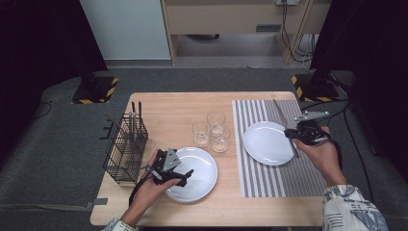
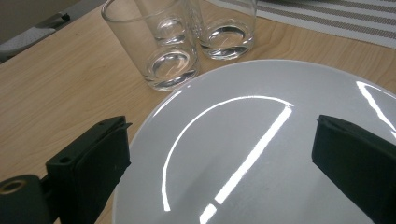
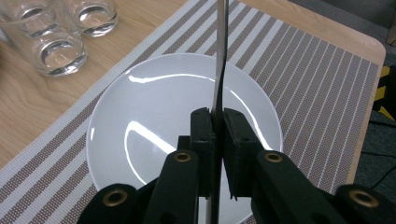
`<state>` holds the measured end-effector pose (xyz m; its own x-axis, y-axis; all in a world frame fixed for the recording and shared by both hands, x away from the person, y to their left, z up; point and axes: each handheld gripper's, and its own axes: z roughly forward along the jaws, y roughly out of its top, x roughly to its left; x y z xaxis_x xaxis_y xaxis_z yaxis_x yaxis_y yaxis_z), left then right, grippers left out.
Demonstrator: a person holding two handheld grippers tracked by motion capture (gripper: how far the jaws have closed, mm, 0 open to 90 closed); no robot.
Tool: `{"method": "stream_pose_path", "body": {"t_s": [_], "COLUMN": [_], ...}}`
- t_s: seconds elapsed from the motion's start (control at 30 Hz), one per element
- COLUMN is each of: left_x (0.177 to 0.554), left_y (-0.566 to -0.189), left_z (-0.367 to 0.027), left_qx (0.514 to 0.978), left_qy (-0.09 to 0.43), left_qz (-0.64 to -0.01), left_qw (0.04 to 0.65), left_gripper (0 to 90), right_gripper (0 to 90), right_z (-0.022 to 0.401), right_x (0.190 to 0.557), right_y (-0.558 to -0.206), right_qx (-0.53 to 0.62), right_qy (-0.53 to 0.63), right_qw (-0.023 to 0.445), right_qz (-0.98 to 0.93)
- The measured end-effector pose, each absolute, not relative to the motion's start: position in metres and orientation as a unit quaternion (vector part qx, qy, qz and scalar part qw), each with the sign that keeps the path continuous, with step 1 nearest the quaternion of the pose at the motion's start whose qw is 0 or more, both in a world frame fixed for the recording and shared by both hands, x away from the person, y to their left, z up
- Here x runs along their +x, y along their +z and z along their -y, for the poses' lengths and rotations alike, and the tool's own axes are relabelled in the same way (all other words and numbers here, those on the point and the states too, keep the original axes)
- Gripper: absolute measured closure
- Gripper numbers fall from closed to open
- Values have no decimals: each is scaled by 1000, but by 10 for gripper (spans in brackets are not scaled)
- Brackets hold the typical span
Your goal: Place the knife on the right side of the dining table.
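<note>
My right gripper [image 1: 288, 134] [image 3: 217, 121] is shut on a table knife [image 1: 280, 113] [image 3: 220, 46], pinching it partway along with the long thin end pointing away. It hovers over the right side of a white plate [image 1: 267, 144] [image 3: 154, 107] that lies on a striped placemat [image 1: 279, 178] [image 3: 308, 84]. My left gripper [image 1: 186, 177] [image 2: 219, 154] is open with nothing between its jaws. It hangs low over the left part of a second white plate [image 1: 202, 166] [image 2: 261, 102] that sits on the bare wood.
Three clear glasses [image 1: 211, 132] [image 2: 163, 46] [image 3: 51, 42] stand grouped between the two plates. A black wire cutlery basket [image 1: 126, 147] with utensils in it stands at the table's left edge. Dark stands flank the table's far corners.
</note>
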<state>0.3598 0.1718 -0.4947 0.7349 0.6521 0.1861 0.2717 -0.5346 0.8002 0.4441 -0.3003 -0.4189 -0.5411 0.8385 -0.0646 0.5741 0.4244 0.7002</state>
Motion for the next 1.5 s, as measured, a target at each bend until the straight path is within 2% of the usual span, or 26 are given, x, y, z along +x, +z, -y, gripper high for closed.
{"method": "stream_pose_path", "body": {"t_s": [0.6,0.93,1.5], "left_x": [355,355,350], "left_y": [-496,-496,-491], "left_z": [-172,-169,-165], "left_qx": [844,843,843], "left_qy": [224,225,230], "left_qz": [-275,-278,-266], "left_qw": [401,401,407], "left_gripper": [39,42,49], "right_gripper": [831,831,829], "right_z": [331,338,348], "right_x": [466,493,499], "right_y": [-443,-456,-471], "right_qx": [470,483,489], "right_qy": [275,248,271], "right_qw": [204,188,190], "right_qz": [-814,-818,-807]}}
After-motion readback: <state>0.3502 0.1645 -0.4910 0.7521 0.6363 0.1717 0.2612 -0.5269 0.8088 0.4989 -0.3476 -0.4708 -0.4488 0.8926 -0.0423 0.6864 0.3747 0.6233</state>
